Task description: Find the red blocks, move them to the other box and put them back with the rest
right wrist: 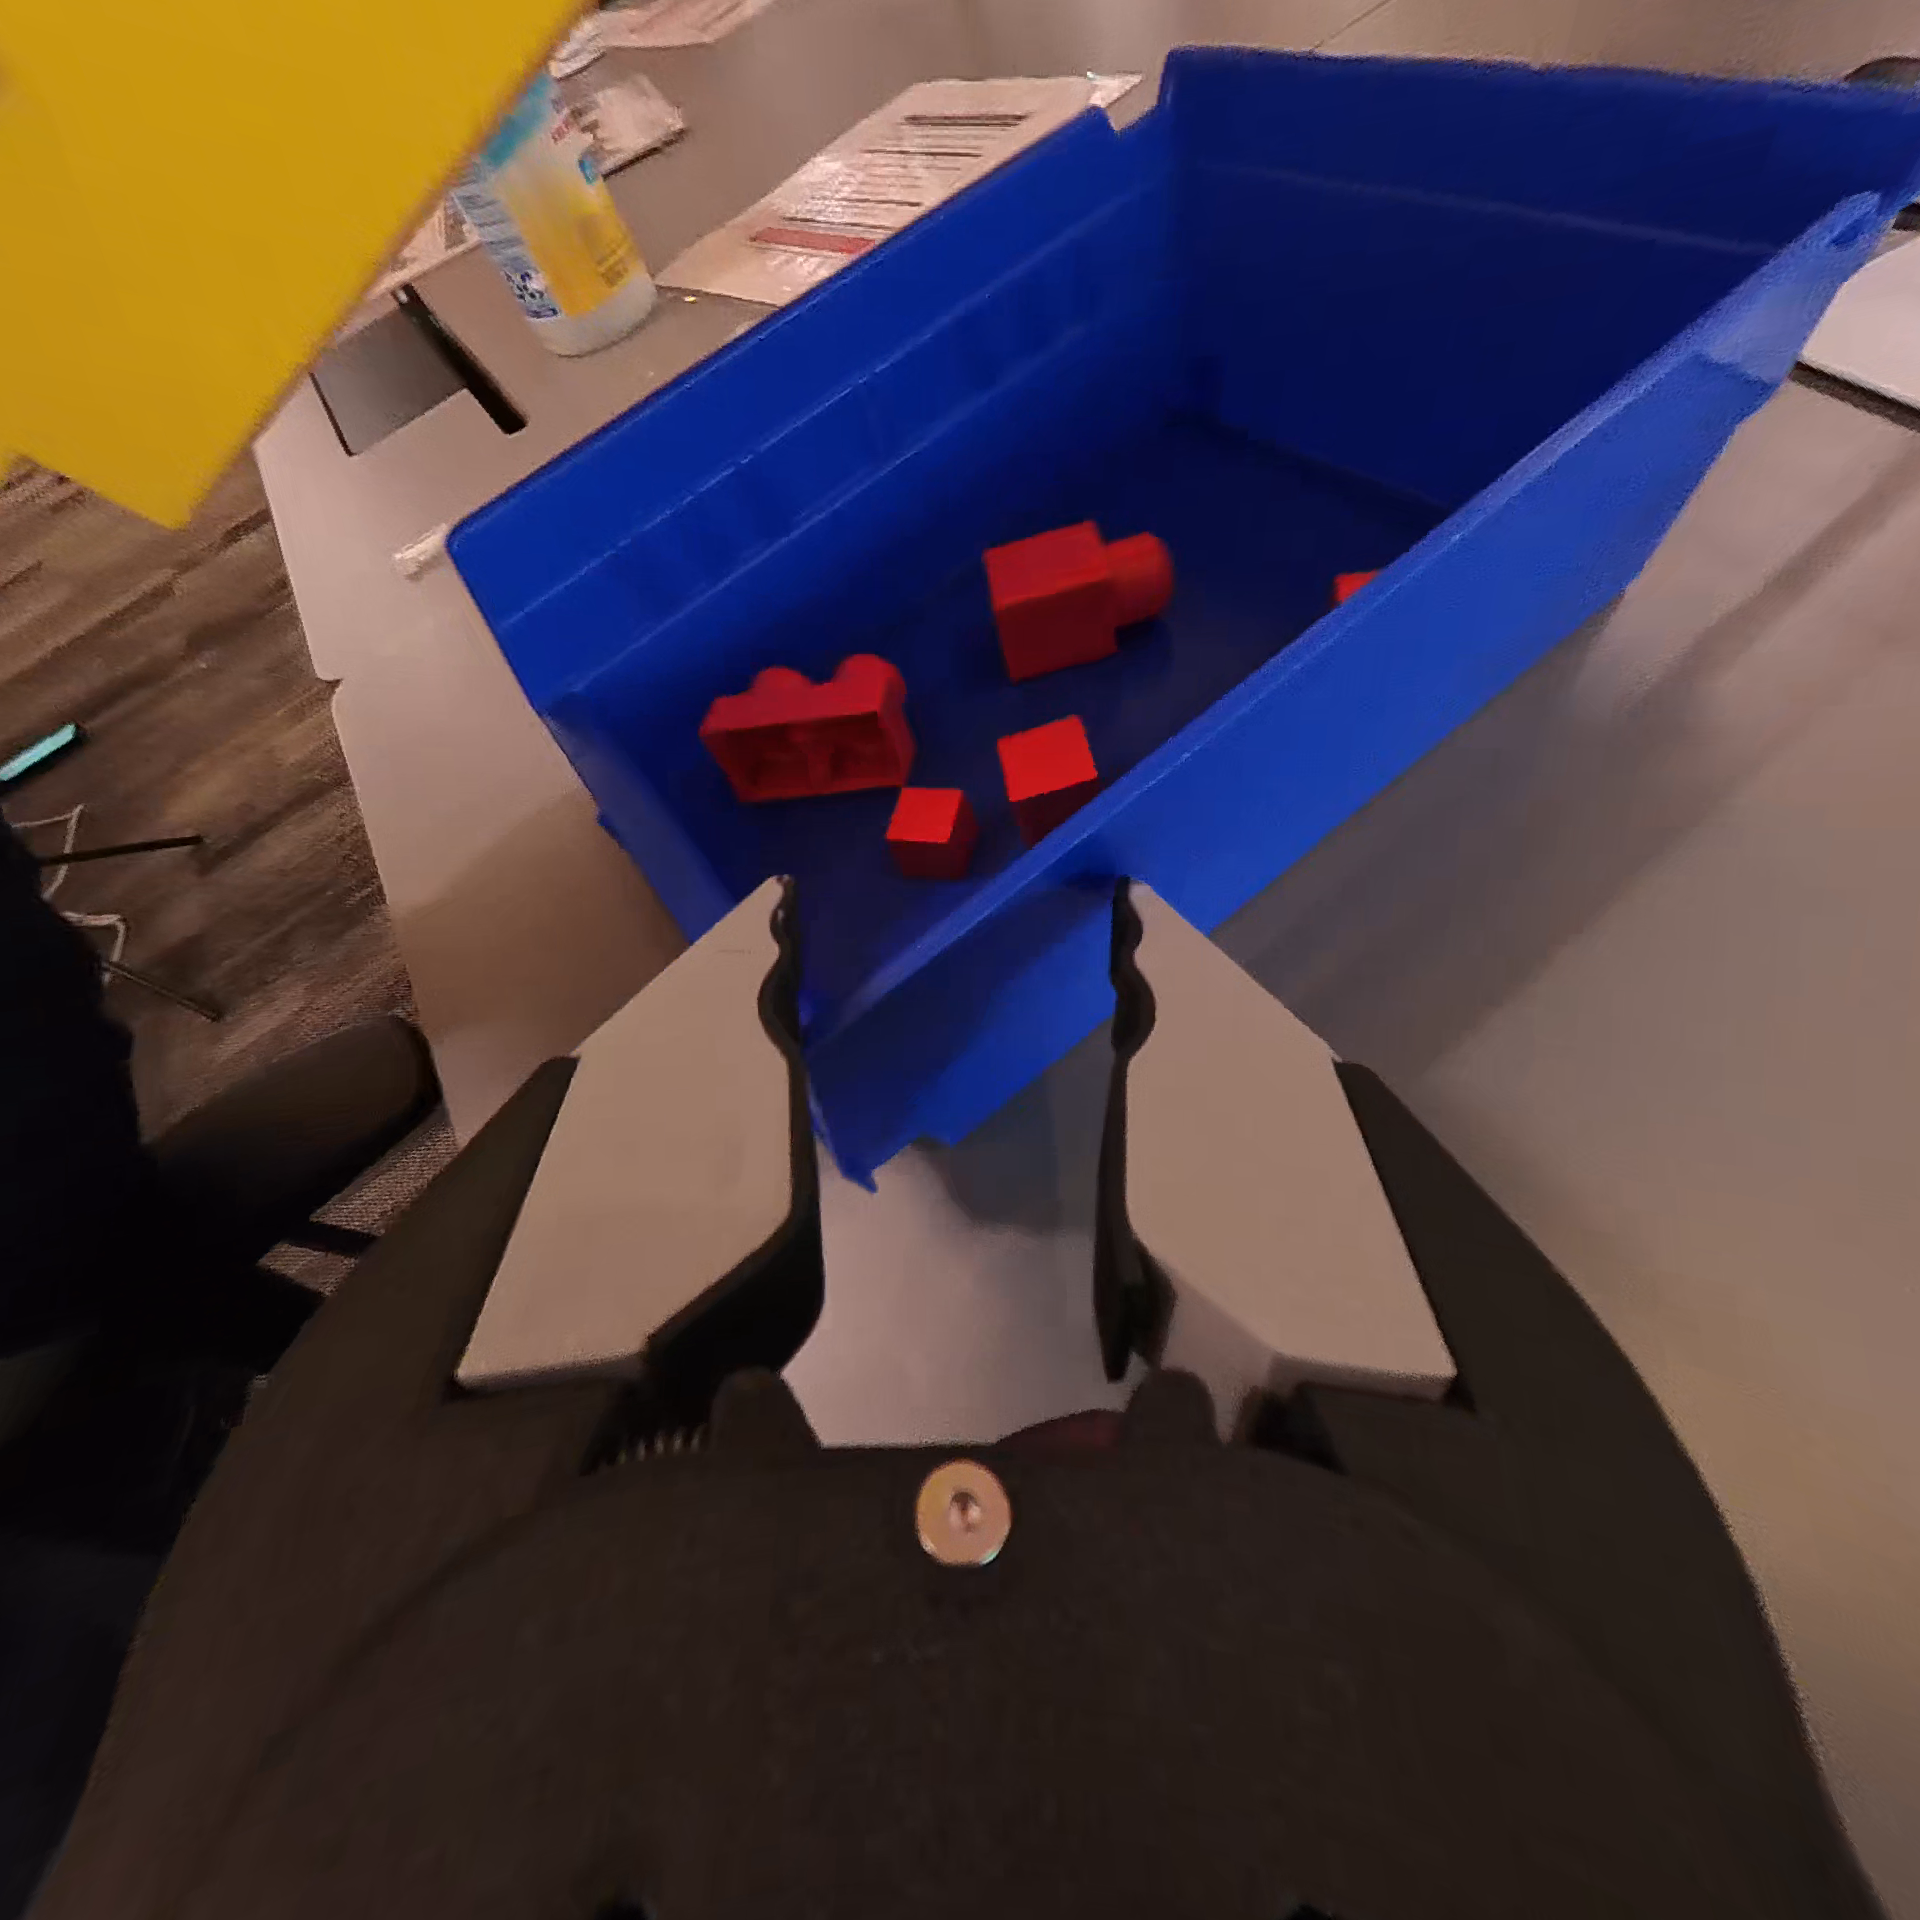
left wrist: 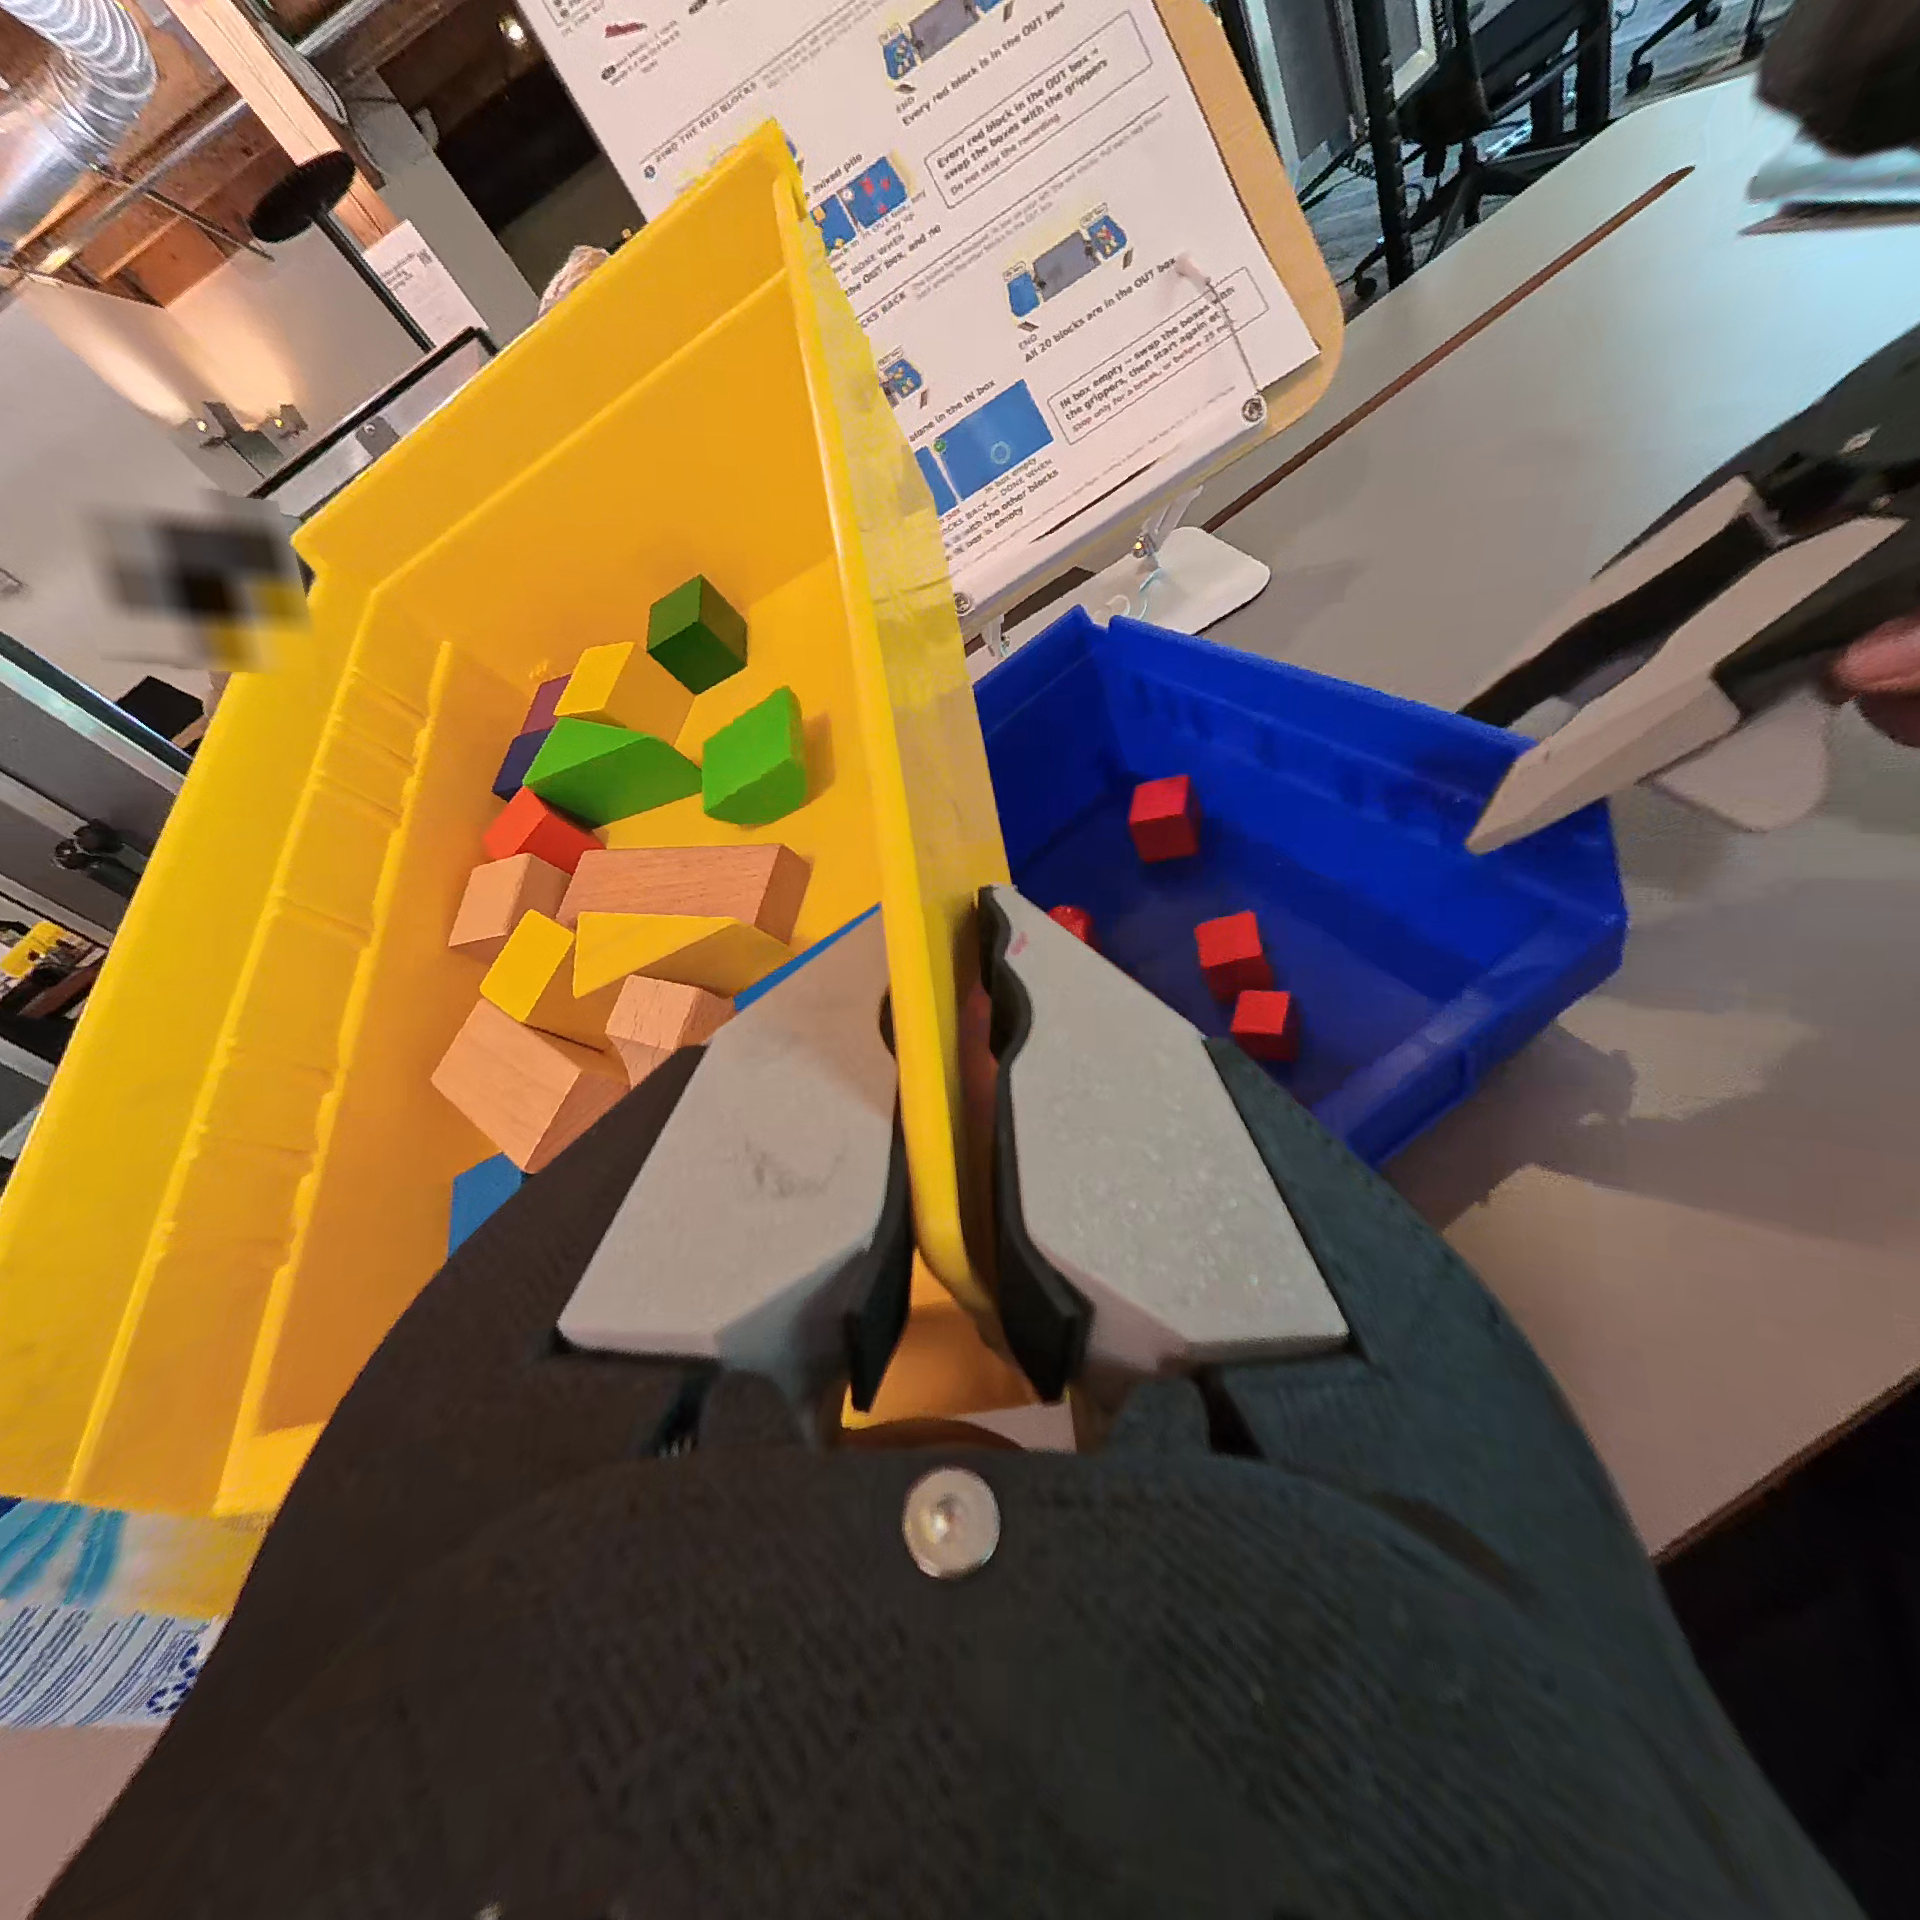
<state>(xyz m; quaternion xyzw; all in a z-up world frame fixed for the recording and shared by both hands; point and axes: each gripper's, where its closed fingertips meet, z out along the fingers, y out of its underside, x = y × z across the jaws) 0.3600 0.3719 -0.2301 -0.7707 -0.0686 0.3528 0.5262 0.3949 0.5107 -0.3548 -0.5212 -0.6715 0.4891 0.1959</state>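
Nearest in the left wrist view, the left gripper point(left wrist: 940, 935) pinches the side wall of the yellow box point(left wrist: 312, 935), one pad on the inside, one on the outside, both pressed against the plastic. The box is tilted, its far end rising toward the top of the view, and its lower left corner is cut off by the picture's edge. Inside it lies a loose pile of wooden blocks point(left wrist: 623, 883): green, yellow, plain wood, one orange-red, and a dark blue or purple one mostly hidden under the others. The gripper's body covers the nearest blocks.

In the right wrist view, the right gripper point(right wrist: 951, 904) is spread wide, its fingers straddling the near wall and corner of the blue box point(right wrist: 1351, 416); whether either pad touches the wall cannot be made out.

Beyond the fingertips, the red blocks point(right wrist: 935, 826) lie on the blue box's floor: small cubes and two studded bricks. One more red piece at the right wall is mostly hidden by the rim.

Farther off, a blurred bottle point(right wrist: 561, 239) stands on the grey table point(right wrist: 1558, 935), and an instruction sheet point(left wrist: 1039, 260) stands behind the boxes.
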